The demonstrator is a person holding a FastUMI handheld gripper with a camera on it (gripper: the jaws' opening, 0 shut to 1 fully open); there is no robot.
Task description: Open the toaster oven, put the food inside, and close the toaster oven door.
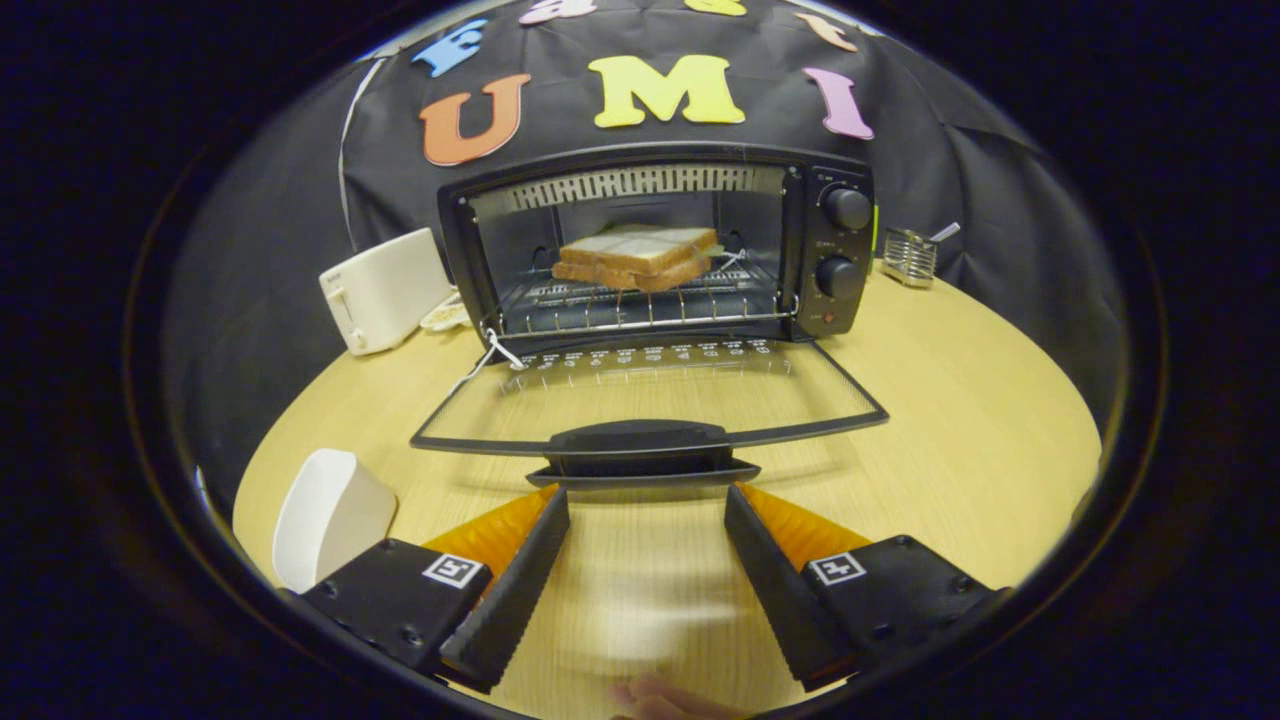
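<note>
Hand-held gripper (647, 500) — ridged fingers spread wide, holding nothing, just short of the moulded black door handle (640, 450). Glass-paned door (650, 395) lies flat open; stacked toast sandwich (637, 256) rests on wire rack inside black toaster oven (835, 250).

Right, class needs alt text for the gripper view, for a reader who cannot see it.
A sandwich sits on the rack inside a toaster oven whose glass door lies folded down open on a wooden table. The open gripper is just short of the door handle, touching nothing.
</note>
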